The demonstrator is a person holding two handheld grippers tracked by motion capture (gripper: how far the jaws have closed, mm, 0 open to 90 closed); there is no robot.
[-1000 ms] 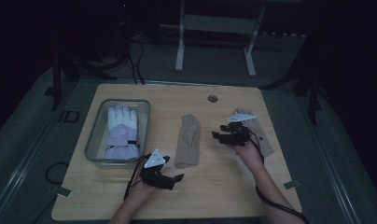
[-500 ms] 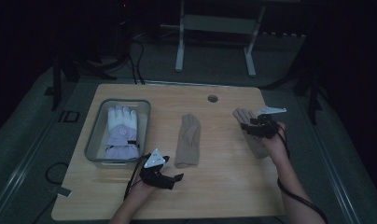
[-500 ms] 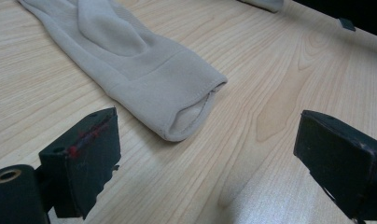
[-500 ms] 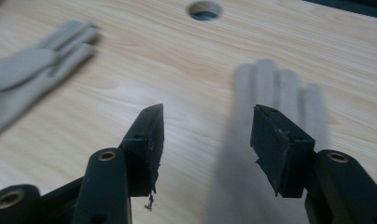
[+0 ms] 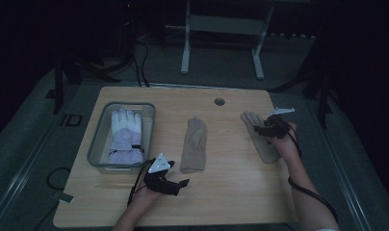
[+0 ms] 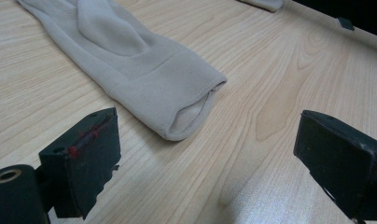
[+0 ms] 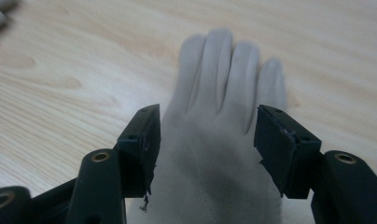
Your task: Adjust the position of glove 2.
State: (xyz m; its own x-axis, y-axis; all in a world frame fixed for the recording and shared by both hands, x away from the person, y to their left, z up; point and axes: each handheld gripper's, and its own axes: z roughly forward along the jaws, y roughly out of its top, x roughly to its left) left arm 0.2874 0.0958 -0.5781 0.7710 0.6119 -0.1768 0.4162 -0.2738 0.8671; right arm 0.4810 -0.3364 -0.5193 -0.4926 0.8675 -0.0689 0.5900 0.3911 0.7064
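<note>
Right gripper (image 5: 271,129) is hovering over a beige glove (image 5: 260,137) at the table's (image 5: 231,197) right side in the high view, while the left gripper (image 5: 171,182) is sitting near a second beige glove (image 5: 194,144) beside a tray (image 5: 98,149). Left gripper view: jaws are standing wide, released, the second glove's cuff (image 6: 177,93) lying just ahead. Right gripper view: jaws have just been opening, straddling the glove (image 7: 214,154) without pressing it.

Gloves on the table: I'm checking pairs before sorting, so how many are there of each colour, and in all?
Beige gloves: 2, one mid-table, one by the right gripper
White-and-lilac gloves: 1, in the grey bin
Total: 3
</note>
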